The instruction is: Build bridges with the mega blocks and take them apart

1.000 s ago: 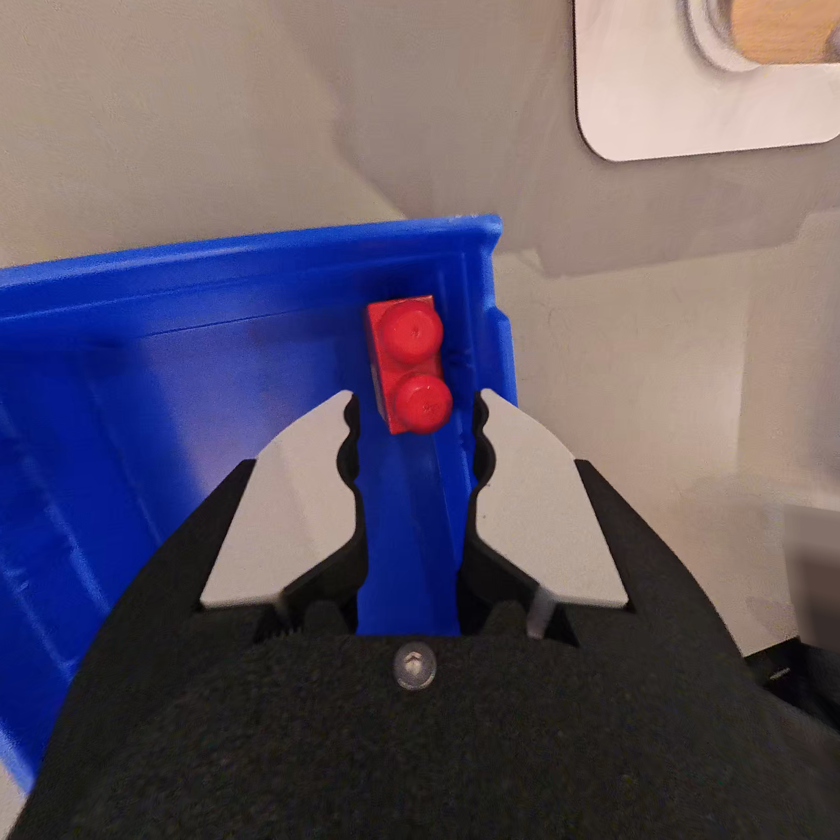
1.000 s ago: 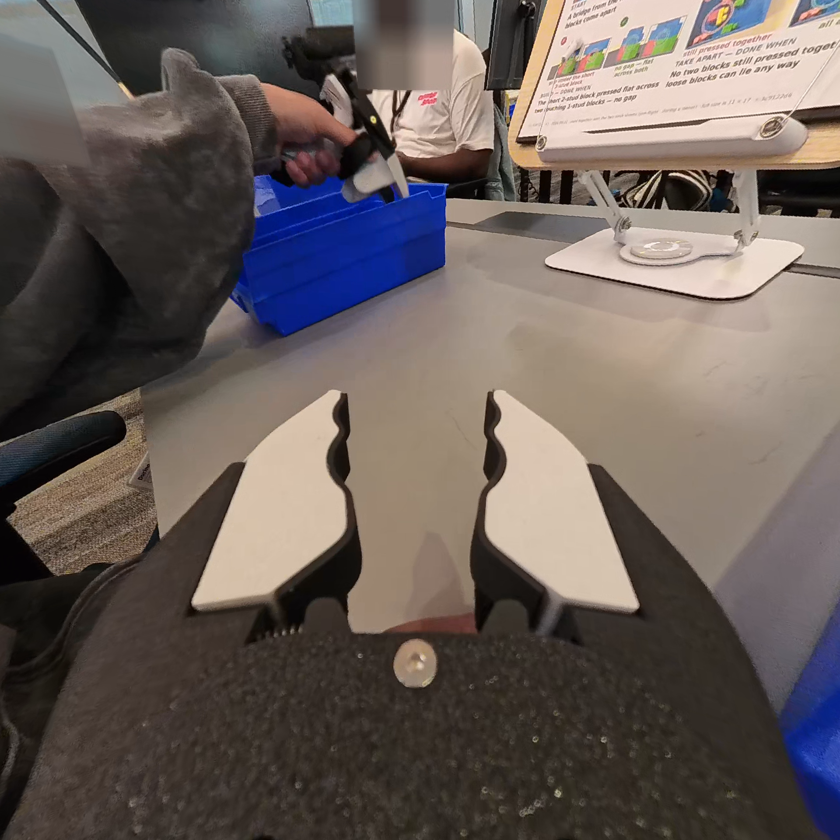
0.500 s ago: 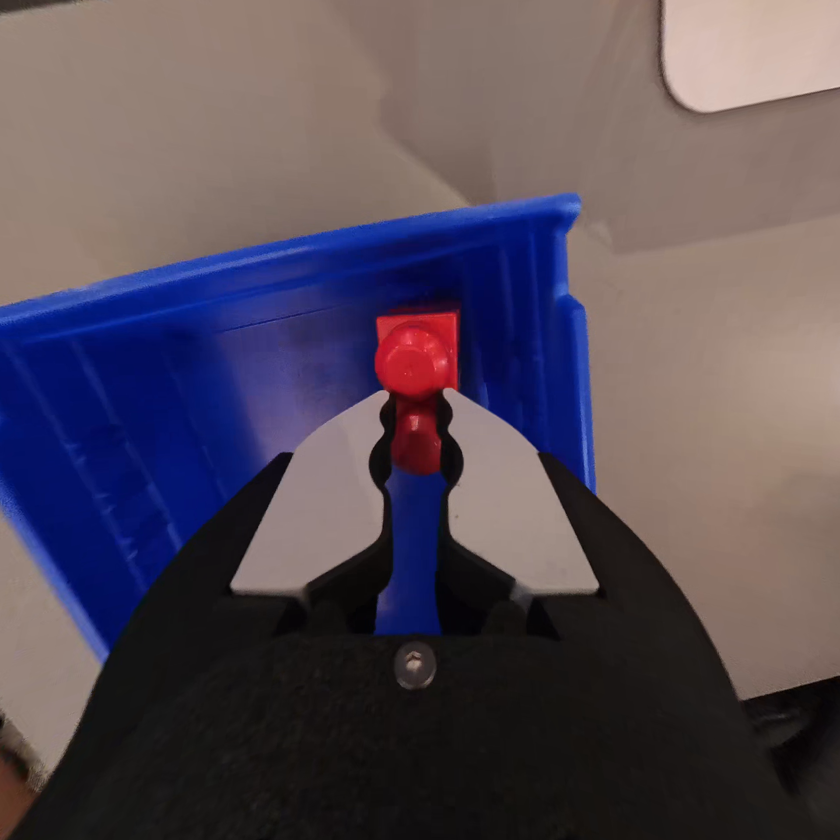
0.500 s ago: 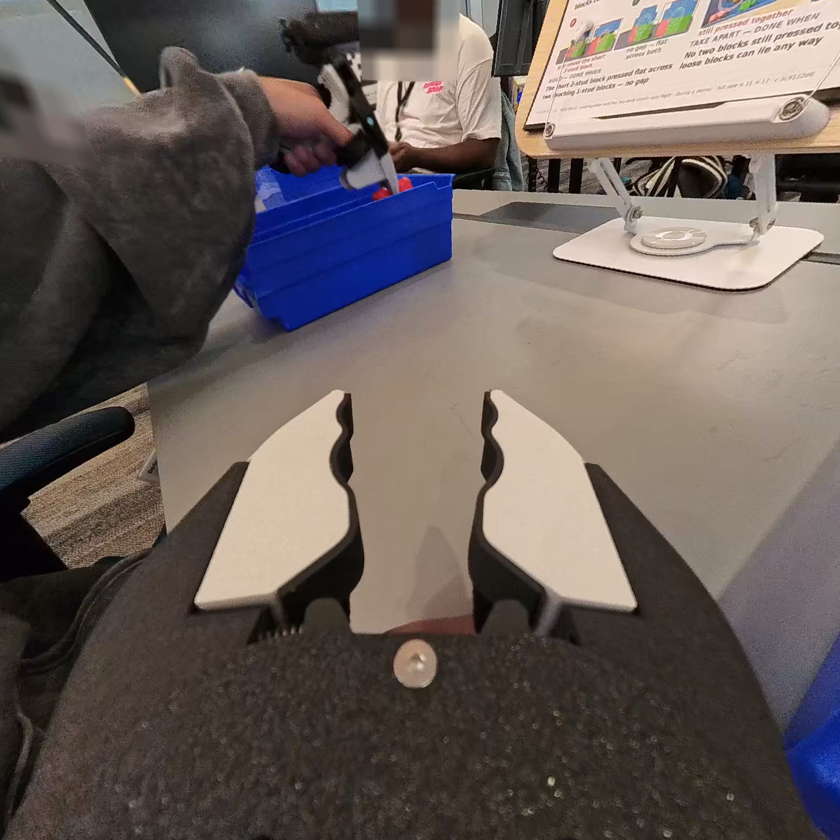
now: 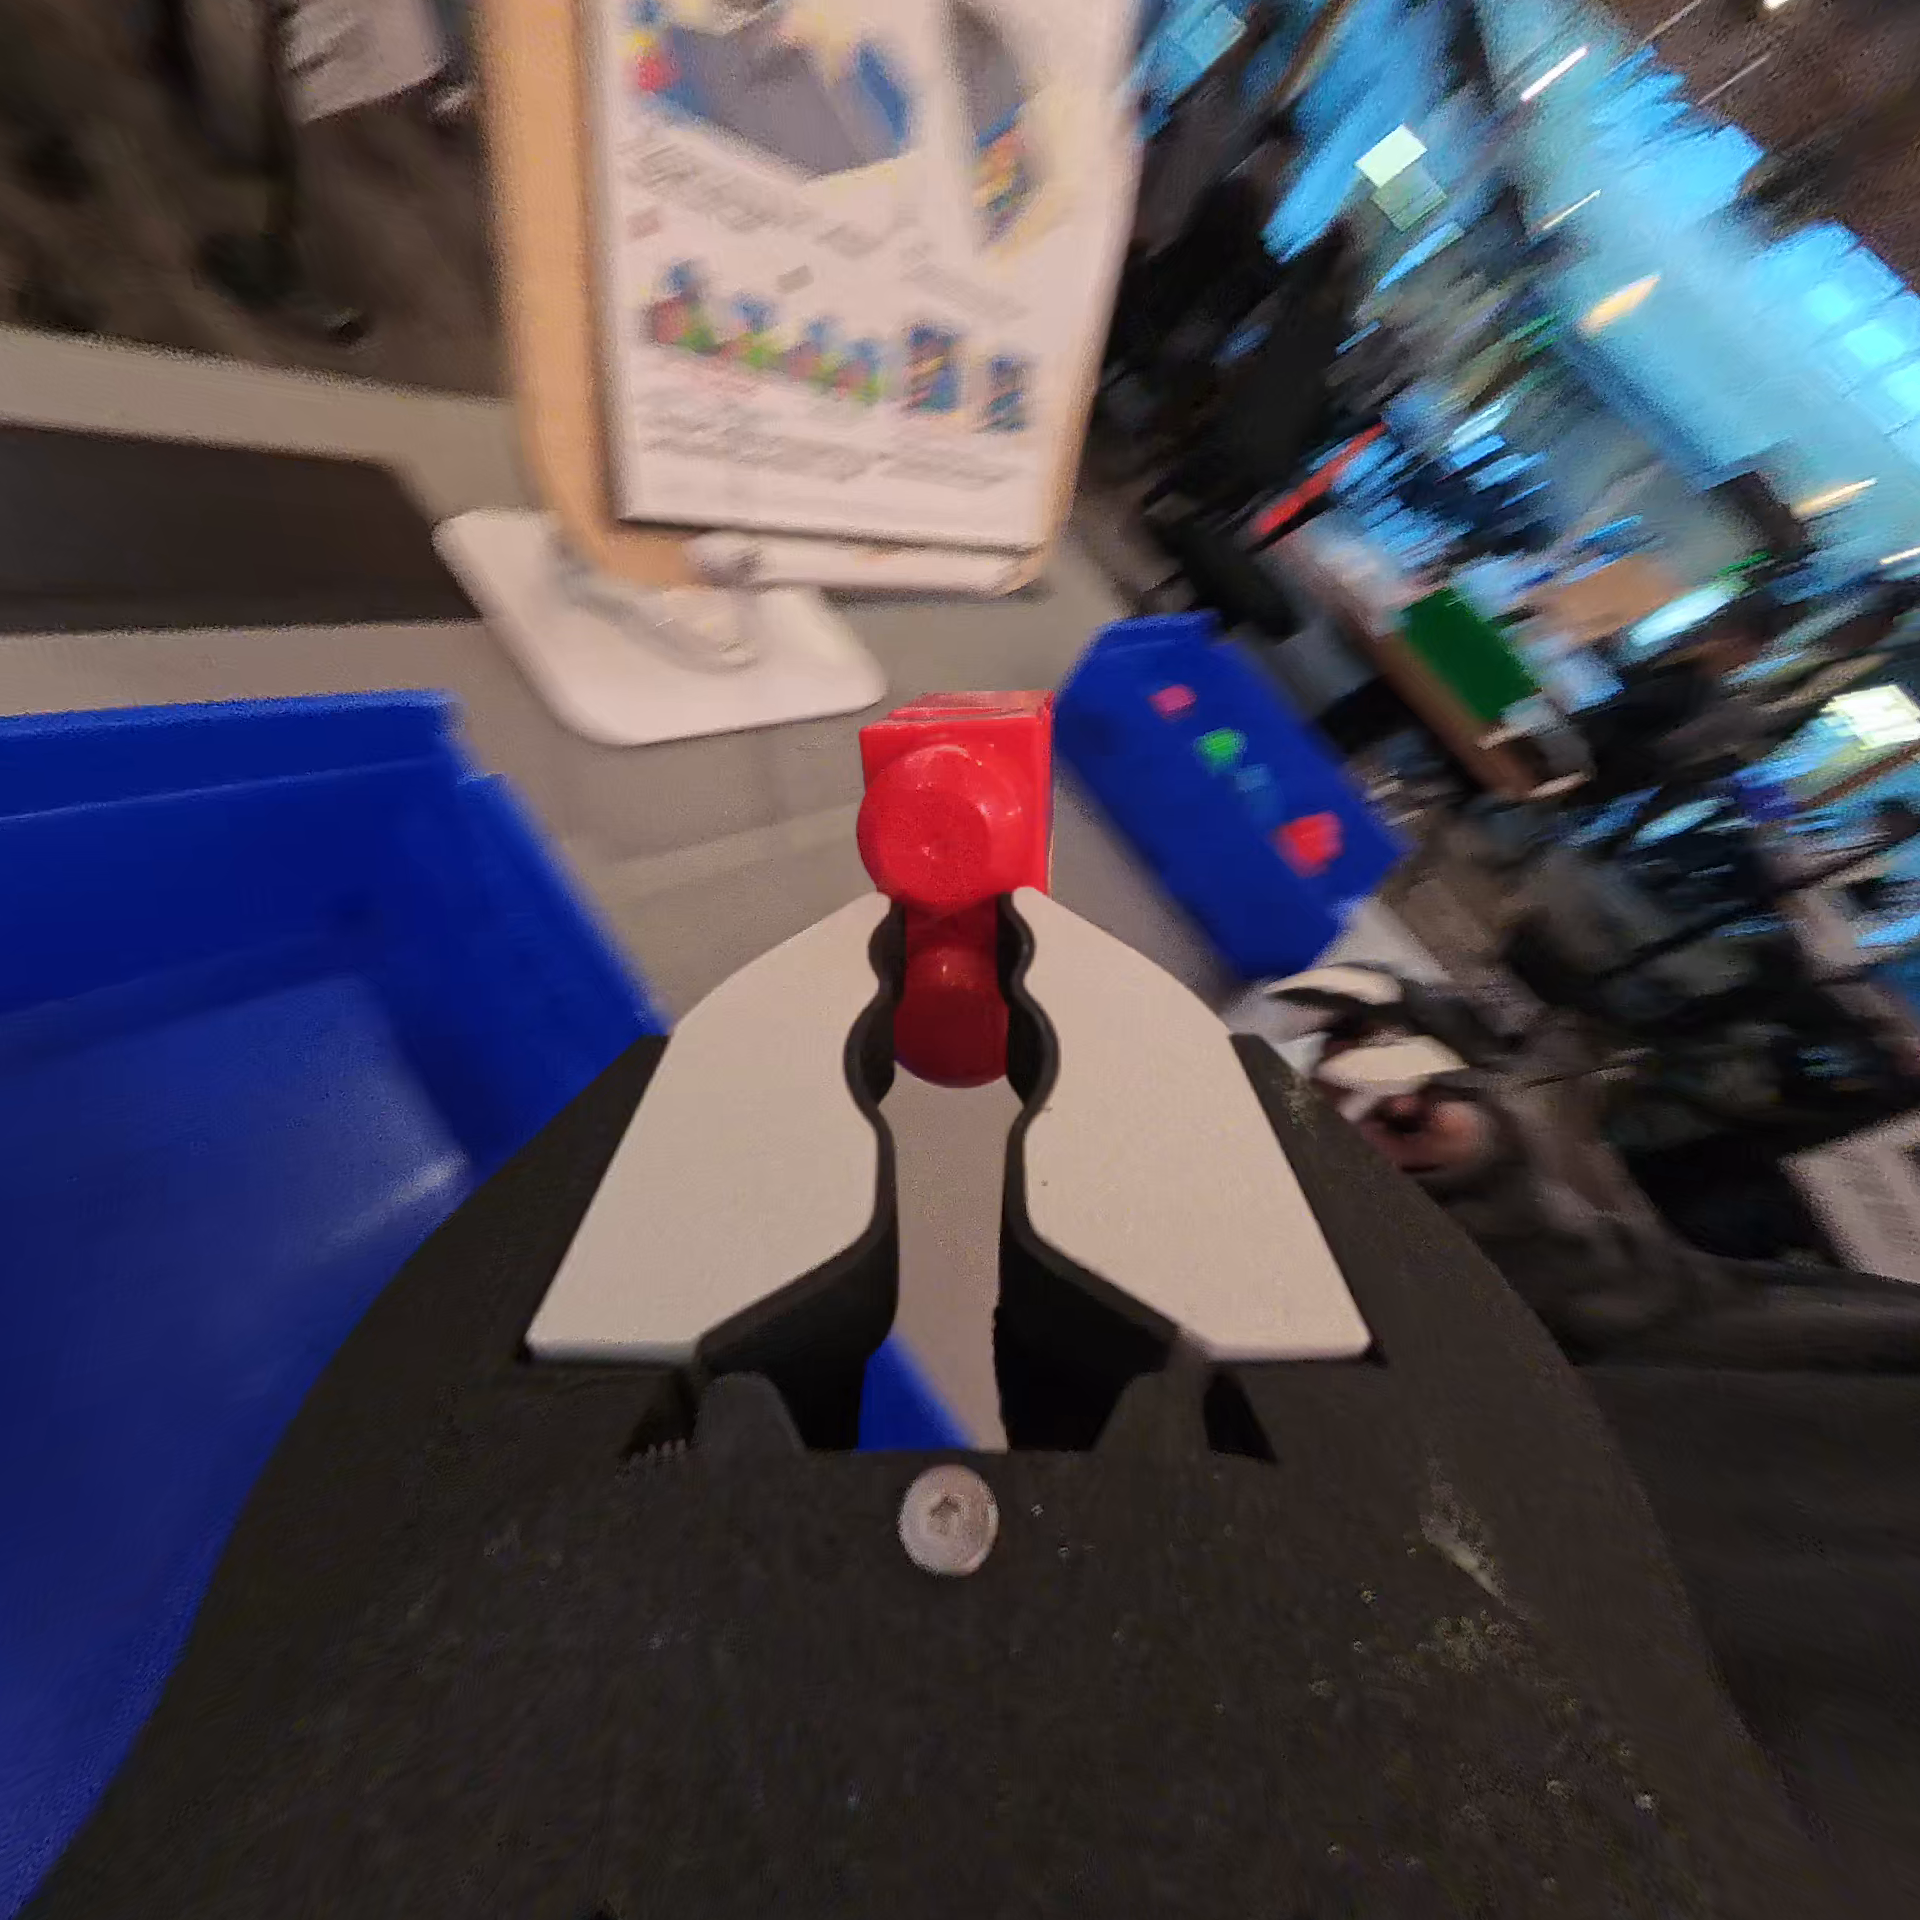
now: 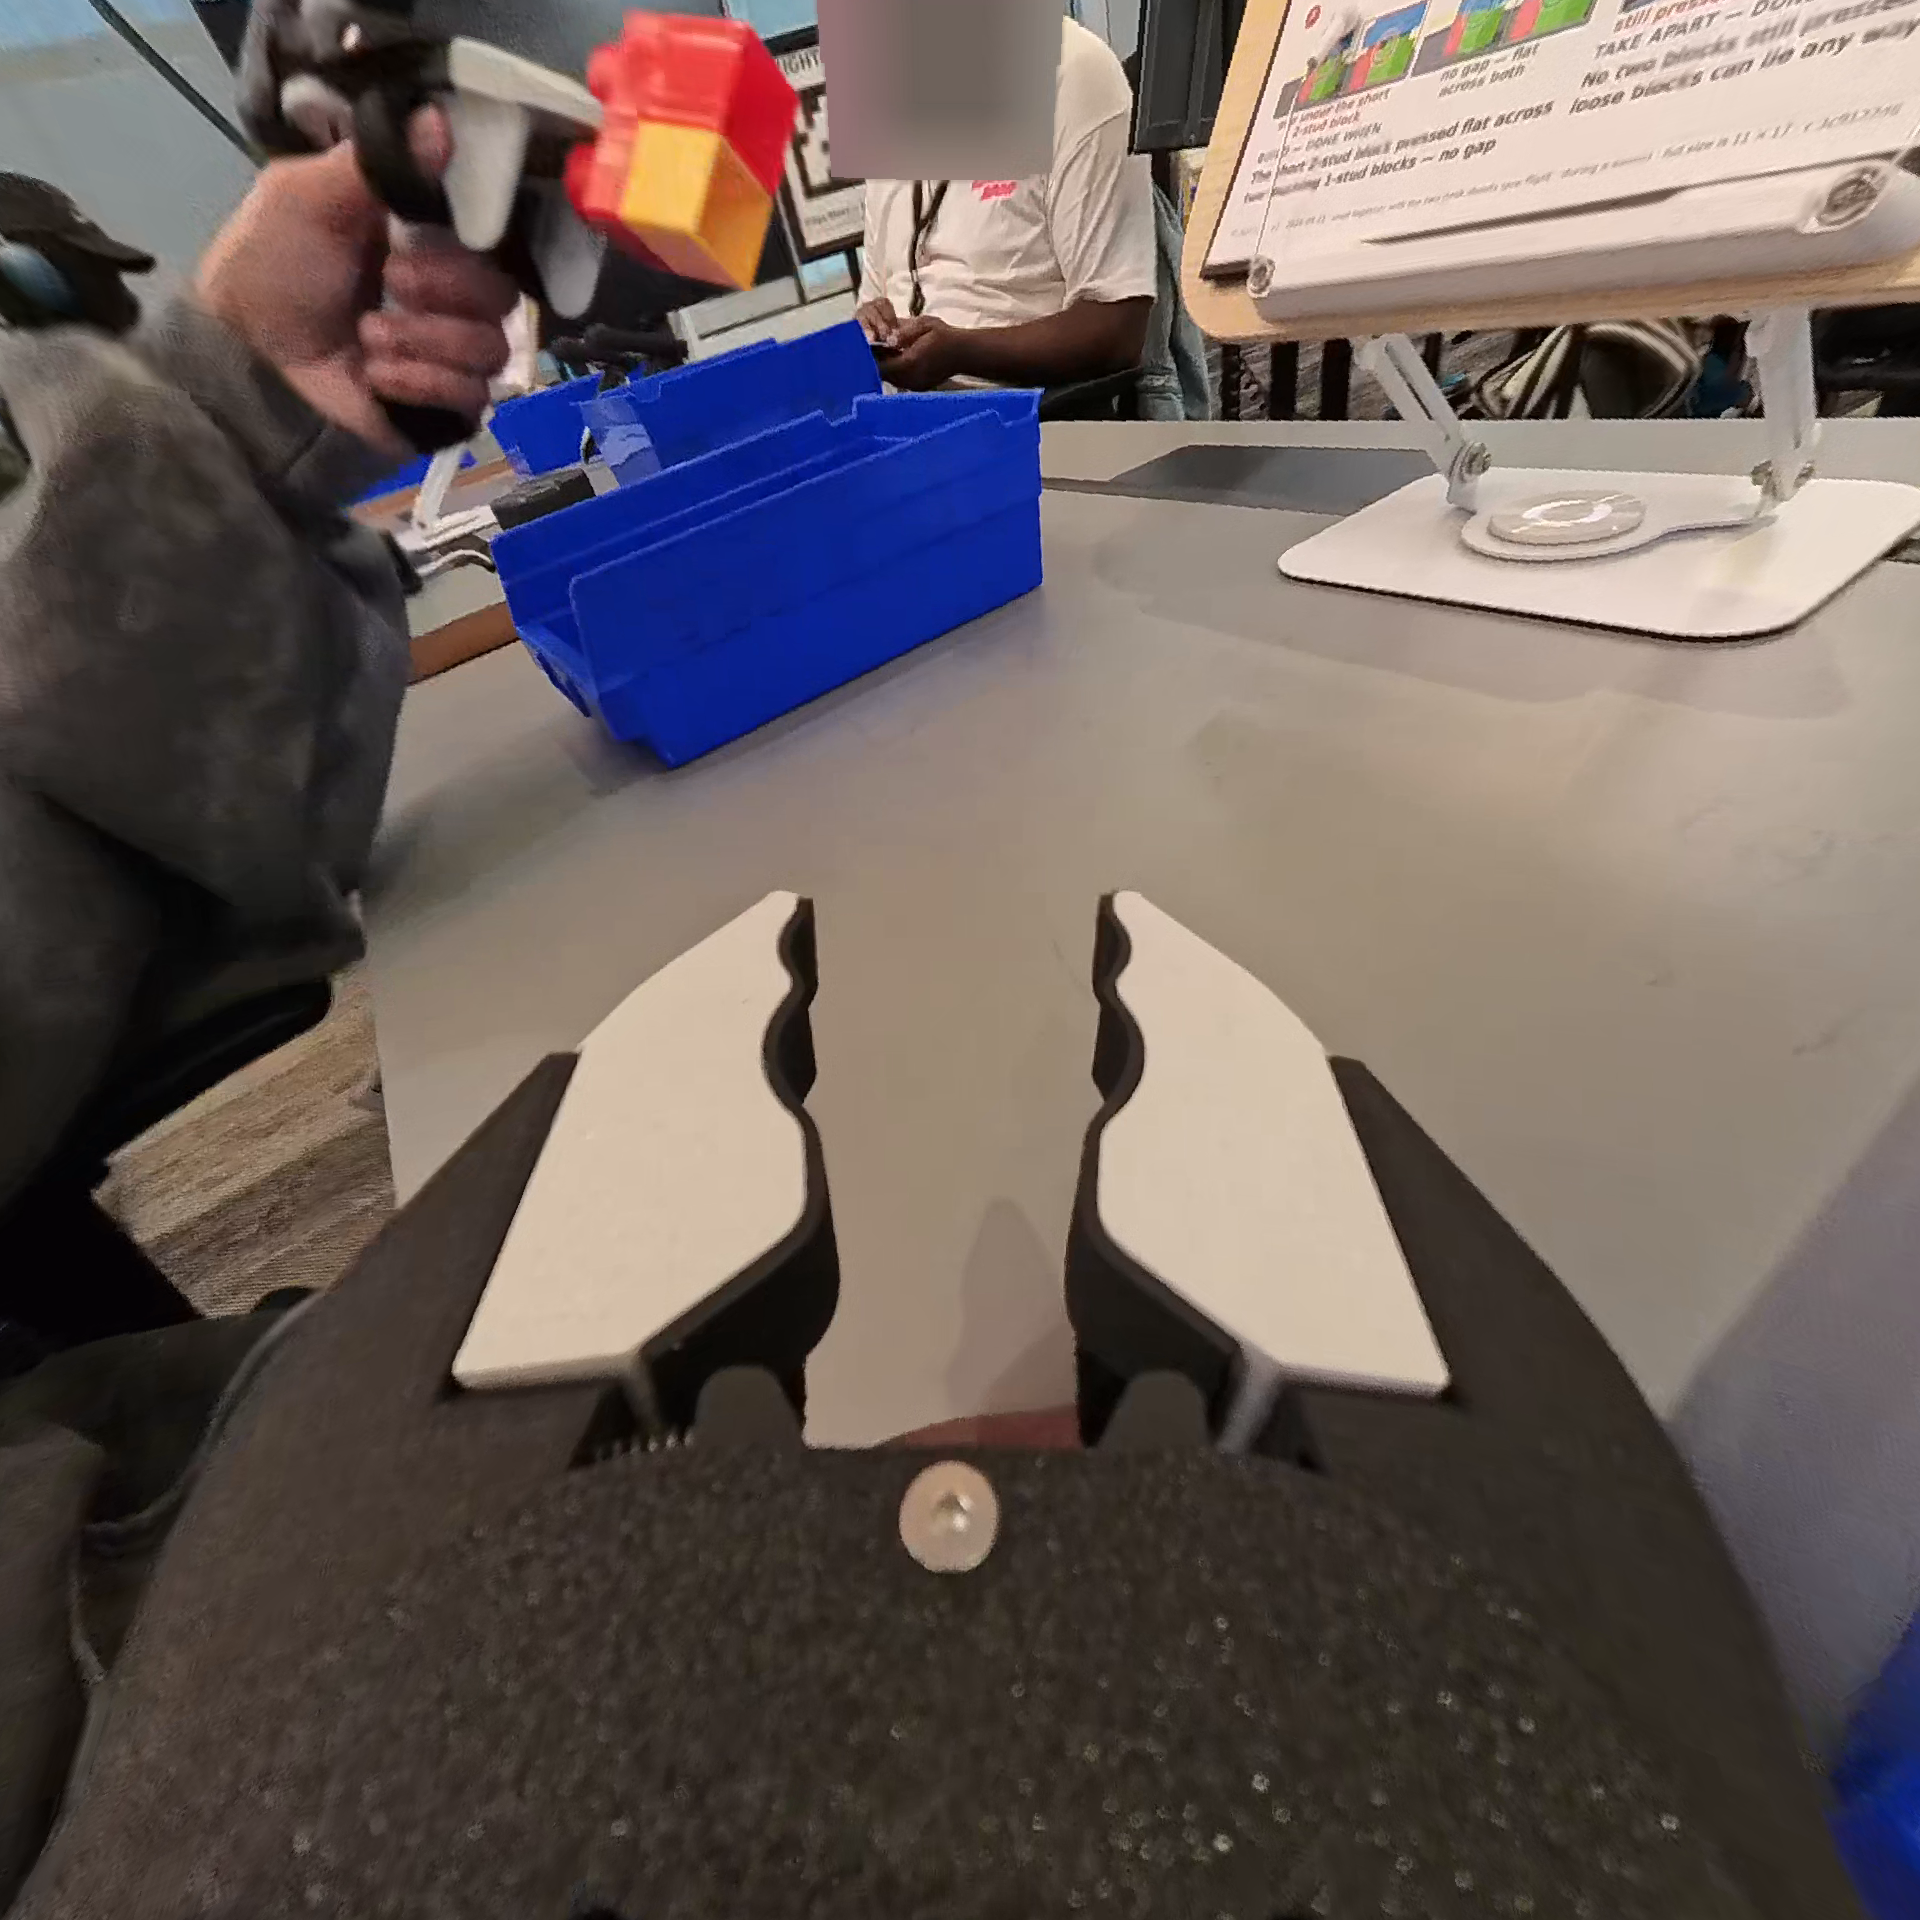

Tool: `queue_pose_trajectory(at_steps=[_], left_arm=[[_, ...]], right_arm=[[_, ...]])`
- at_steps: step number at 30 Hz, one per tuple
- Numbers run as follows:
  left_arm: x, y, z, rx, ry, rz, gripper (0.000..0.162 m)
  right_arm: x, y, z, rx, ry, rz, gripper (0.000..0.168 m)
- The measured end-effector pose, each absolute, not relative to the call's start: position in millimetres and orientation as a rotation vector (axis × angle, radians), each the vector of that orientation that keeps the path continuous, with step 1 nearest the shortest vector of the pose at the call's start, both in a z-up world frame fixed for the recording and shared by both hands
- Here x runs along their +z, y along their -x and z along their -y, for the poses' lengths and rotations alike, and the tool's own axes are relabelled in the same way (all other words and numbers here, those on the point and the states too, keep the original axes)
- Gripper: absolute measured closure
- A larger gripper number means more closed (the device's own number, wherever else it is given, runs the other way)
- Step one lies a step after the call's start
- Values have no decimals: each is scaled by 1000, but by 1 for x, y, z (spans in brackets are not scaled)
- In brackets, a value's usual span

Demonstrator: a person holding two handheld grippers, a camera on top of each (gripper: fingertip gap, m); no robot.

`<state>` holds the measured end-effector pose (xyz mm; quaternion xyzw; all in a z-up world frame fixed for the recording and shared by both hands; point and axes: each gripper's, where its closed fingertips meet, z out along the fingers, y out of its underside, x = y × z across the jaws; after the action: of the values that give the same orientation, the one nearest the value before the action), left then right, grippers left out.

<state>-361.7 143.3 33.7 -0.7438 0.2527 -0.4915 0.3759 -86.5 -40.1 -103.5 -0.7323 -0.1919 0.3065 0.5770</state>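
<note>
My left gripper (image 5: 951,914) is shut on one stud of a red two-stud block (image 5: 951,800) and holds it in the air, above and to the right of the blue bin (image 5: 260,831). In the right wrist view the left gripper (image 6: 587,177) is high at the upper left in a person's hand, with the red block (image 6: 686,104) in it; the block's near face looks yellow-orange. My right gripper (image 6: 956,914) is open and empty, low over the grey table (image 6: 1351,831).
The blue bin (image 6: 810,582) stands at the table's far left. A second blue bin (image 5: 1216,800) with coloured blocks is at the right. A white stand (image 6: 1600,551) holding an instruction sheet is at the back right. A seated person (image 6: 1008,260) is behind the table. The gap from one gripper's tips to the other's is roughly 35 cm.
My left gripper closed on the red block in the blue bin, then lifted it out and up while swinging level. The right gripper stayed open and hardly moved.
</note>
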Motion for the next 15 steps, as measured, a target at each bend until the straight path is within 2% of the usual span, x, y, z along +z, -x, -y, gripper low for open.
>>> queue_pose_trajectory(at_steps=[3, 9, 13, 15], left_arm=[[43, 334, -97, -1509, 1709, -681, 146], [11, 259, -21, -1597, 1585, -836, 146], [-30, 219, 8, -1588, 1649, -931, 146], [-41, 207, 17, -1636, 1667, -962, 146]], right_arm=[[-84, 104, 36, 845, 1691, 484, 115], [-27, 165, 29, 1412, 1592, 525, 107], [-29, 179, 19, 1514, 1563, 457, 107], [-38, 181, 20, 1500, 1593, 460, 117]])
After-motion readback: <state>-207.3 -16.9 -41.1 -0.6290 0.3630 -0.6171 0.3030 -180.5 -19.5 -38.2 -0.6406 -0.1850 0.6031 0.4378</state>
